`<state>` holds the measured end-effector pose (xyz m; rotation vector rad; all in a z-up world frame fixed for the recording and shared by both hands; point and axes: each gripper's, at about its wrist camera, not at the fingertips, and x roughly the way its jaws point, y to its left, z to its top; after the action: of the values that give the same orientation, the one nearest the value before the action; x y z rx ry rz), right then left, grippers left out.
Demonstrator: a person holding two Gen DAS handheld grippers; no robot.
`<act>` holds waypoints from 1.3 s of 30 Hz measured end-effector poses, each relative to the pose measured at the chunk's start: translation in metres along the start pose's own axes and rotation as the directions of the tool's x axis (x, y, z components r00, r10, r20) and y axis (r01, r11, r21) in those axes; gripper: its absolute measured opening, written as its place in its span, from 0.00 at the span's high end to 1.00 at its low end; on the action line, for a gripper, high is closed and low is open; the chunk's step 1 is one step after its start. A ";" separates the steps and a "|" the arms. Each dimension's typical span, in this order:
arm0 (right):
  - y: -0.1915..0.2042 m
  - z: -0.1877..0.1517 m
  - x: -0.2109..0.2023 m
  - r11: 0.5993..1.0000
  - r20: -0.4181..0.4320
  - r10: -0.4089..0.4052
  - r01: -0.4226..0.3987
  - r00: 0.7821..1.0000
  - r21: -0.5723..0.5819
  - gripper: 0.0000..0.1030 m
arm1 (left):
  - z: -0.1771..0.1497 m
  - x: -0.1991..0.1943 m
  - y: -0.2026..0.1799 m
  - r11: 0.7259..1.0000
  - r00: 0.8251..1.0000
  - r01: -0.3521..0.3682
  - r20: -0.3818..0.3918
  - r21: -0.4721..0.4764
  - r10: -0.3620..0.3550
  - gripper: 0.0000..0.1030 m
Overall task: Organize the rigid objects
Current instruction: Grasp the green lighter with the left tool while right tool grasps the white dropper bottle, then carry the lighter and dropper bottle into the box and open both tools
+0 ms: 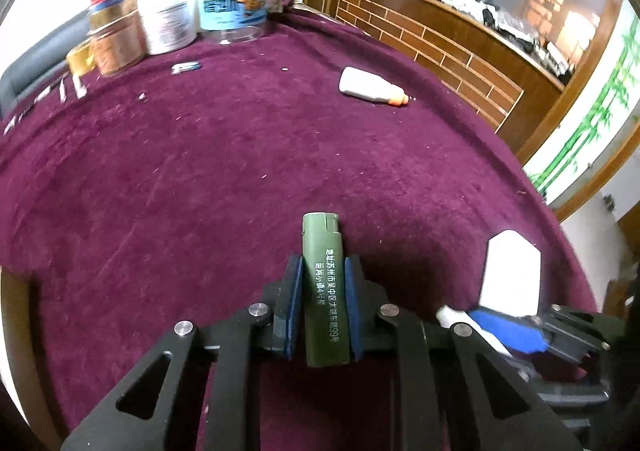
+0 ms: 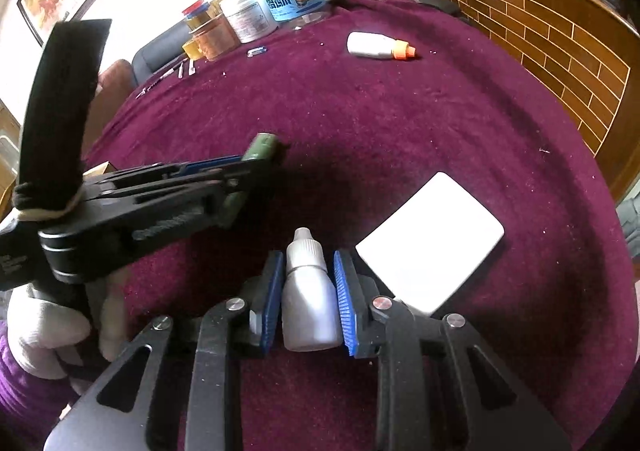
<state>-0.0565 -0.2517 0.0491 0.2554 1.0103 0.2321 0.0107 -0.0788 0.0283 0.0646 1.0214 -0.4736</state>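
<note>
Leftmost, the left gripper (image 1: pixel 323 291) is clamped on a green lighter (image 1: pixel 323 291), its blue pads pressing both long sides while the lighter's top projects forward over the purple cloth (image 1: pixel 200 179). Beside it, the right gripper (image 2: pixel 306 291) is closed on a small white dropper bottle (image 2: pixel 307 291), cap pointing away. Just right of that lies a flat white card (image 2: pixel 430 241); farther back, a white bottle with an orange cap (image 2: pixel 380 46) rests on its side. Risk, as a judgement: the smooth, rounded dropper bottle could twist or slip between the pads, and the two close-set grippers could collide.
</note>
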 end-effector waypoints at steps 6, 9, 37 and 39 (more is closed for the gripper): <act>0.005 -0.003 -0.003 1.000 -0.014 0.016 -0.016 1.000 -0.002 0.78 | -0.021 -0.053 0.022 0.994 0.994 0.080 0.085 -0.072 -0.074 0.84; 0.013 -0.005 -0.008 0.999 -0.013 0.043 -0.043 0.999 -0.001 0.78 | -0.041 -0.091 0.040 0.984 0.983 0.134 0.142 -0.117 -0.117 0.84; 0.308 -0.024 0.069 0.875 -0.303 0.290 -0.380 0.908 -0.301 0.78 | -0.217 -0.172 0.206 0.834 0.993 0.044 0.118 -0.550 0.025 0.84; 0.313 -0.027 0.075 0.880 -0.311 0.264 -0.360 0.913 -0.311 0.78 | -0.218 -0.173 0.202 0.846 0.992 0.025 0.116 -0.533 0.044 0.84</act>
<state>-0.0635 0.0702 0.0741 0.0479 1.1609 0.7607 -0.1566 0.2216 0.0232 -0.4564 0.9980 -0.1651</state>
